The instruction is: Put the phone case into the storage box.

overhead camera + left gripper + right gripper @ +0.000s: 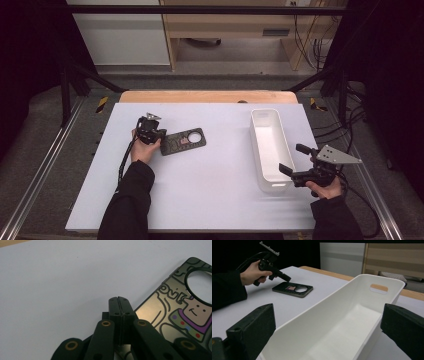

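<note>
A dark phone case (183,141) with a round camera hole and a cartoon figure printed on it lies flat on the pale worktop (200,195), left of centre and slightly askew to the worktop's edges. The left claw (161,136) sits at the case's left end with its jaws pressed together; in the left gripper view the two jaws meet along one seam with nothing between them, and their tip (119,303) stands at the case's edge (175,312), over the bare worktop just beside it. Whether the tip touches the case cannot be told. A long white bin (270,147) stands on the right half of the worktop, its length running away from the person and its far end near the wooden back edge (207,96). The right claw (295,159) hovers at the bin's near right corner with its jaws spread wide, gripping nothing; in the right gripper view they frame the bin's open interior (342,327). Between case and bin lies a broad strip of bare surface, and the whole near part of the worktop in front of both things is open. The case lies well apart from the bin and well in from the left edge.
</note>
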A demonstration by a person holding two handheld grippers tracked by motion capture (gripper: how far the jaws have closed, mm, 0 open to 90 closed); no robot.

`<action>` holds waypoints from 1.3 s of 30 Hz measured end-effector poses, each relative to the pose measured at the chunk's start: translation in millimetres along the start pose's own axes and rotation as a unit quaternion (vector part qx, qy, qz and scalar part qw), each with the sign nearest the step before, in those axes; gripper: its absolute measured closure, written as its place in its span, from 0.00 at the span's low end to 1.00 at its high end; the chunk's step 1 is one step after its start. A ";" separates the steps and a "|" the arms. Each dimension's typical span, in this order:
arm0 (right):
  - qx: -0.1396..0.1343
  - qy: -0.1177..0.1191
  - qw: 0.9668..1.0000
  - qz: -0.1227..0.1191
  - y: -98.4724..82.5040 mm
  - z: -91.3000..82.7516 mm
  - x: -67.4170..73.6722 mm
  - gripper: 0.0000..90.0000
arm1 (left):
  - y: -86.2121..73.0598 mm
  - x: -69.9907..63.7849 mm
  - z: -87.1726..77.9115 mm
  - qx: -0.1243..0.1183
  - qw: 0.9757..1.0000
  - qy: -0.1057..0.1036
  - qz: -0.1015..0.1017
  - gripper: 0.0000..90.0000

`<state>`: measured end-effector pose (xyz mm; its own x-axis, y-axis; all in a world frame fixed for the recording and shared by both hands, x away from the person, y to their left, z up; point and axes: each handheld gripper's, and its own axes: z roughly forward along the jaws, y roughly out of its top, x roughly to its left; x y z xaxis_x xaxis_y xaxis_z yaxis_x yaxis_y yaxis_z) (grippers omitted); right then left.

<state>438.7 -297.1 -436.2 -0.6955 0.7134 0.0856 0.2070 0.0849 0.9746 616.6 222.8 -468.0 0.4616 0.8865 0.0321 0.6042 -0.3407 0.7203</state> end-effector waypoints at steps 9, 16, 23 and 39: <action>-0.001 0.000 1.000 0.001 0.5 -0.7 0.1 0.00 | 0.2 -2.4 -1.7 0.010 1.000 -0.005 0.015 1.00; -0.002 -0.001 1.000 0.000 0.7 -1.2 0.0 0.00 | -2.2 -5.9 -5.6 0.016 0.999 -0.014 0.025 1.00; -0.003 -0.001 1.000 0.001 0.9 -1.3 0.2 0.00 | -7.0 -10.9 -9.9 0.014 0.999 -0.020 0.031 1.00; -0.005 0.000 1.000 0.001 1.6 -1.6 1.2 0.00 | -23.5 -24.9 -23.7 0.006 0.997 -0.053 0.046 1.00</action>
<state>437.2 -297.2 -434.2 -0.6955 0.7132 0.0872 0.2008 0.0765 0.9766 575.6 216.2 -469.3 0.5816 0.8131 0.0233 0.5631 -0.4231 0.7099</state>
